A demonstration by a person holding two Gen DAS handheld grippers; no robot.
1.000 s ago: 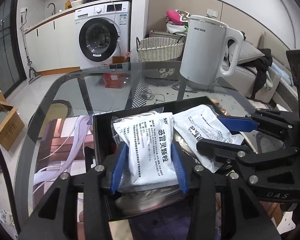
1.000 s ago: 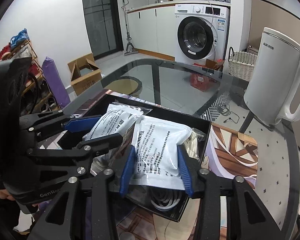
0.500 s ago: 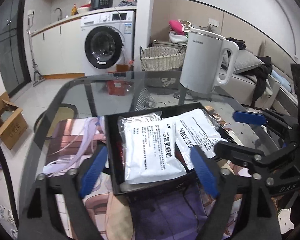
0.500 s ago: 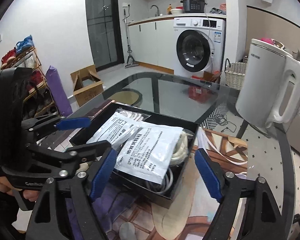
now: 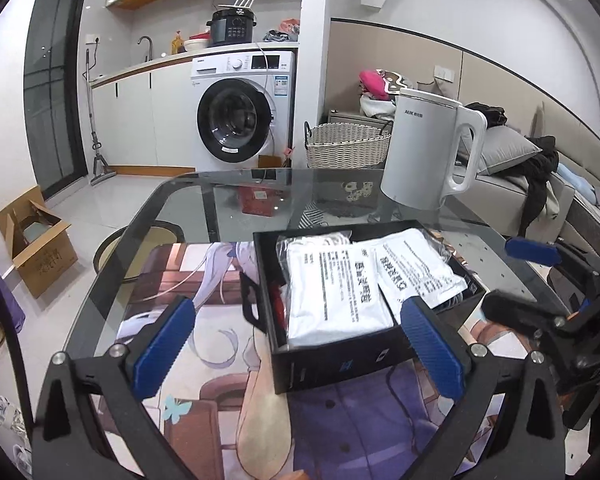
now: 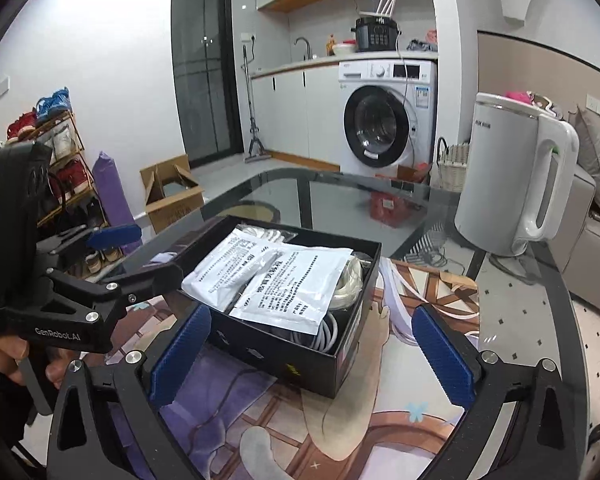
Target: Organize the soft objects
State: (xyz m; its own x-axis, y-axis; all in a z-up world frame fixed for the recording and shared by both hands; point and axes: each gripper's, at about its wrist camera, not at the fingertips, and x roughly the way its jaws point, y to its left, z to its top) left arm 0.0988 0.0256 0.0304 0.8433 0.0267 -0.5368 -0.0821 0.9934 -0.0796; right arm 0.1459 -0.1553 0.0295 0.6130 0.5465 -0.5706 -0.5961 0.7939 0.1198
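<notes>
Two white soft pouches with black print lie side by side in an open black box (image 5: 336,364) on the printed mat. The left pouch (image 5: 332,292) and the right pouch (image 5: 416,268) rest on coiled white cable. In the right wrist view the box (image 6: 300,356) holds the same pouches, left (image 6: 228,264) and right (image 6: 296,288). My left gripper (image 5: 296,344) is open and empty, drawn back in front of the box. My right gripper (image 6: 312,352) is open and empty, also short of the box. Each gripper shows in the other's view.
A white electric kettle (image 5: 428,152) stands on the glass table (image 5: 204,200) behind the box; it also shows in the right wrist view (image 6: 512,176). A colourful printed mat (image 5: 204,360) covers the table's near part. The table's right edge is near the right gripper.
Both grippers let go of the pouches, opened wide and pulled back from the box. The two pouches now lie in the box.
</notes>
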